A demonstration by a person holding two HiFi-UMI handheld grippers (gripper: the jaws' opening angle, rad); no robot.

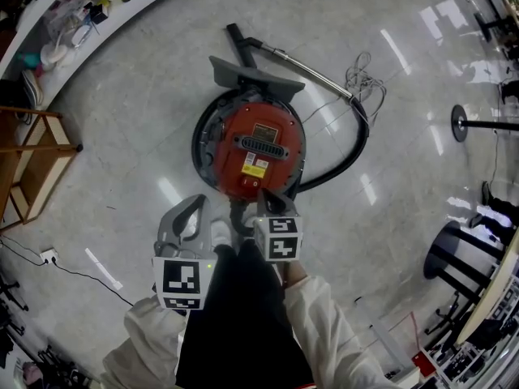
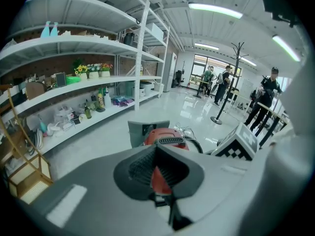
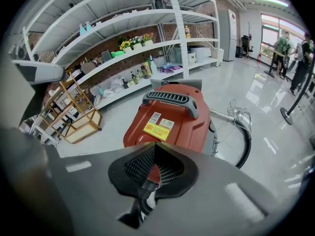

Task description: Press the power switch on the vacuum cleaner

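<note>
A round red vacuum cleaner (image 1: pixel 255 148) stands on the pale floor, with a grey handle (image 3: pixel 170 98) and yellow label (image 3: pixel 155 131) on top. Its black hose (image 1: pixel 357 140) curves around the right side to a metal tube and a grey floor nozzle (image 1: pixel 253 71). My right gripper (image 1: pixel 268 194) is shut and empty, its tip at the vacuum's near edge, just over the red top. My left gripper (image 1: pixel 197 201) is also shut and empty, off the vacuum's near left side. I cannot pick out the power switch for certain.
A wooden rack (image 1: pixel 32 156) stands at the left below a curved white shelf (image 1: pixel 73 23) holding small items. A loose cable (image 1: pixel 361 75) lies behind the vacuum. A coat stand base (image 1: pixel 460 123) and a stool (image 1: pixel 454 254) are at the right. People (image 2: pixel 266 97) stand far off.
</note>
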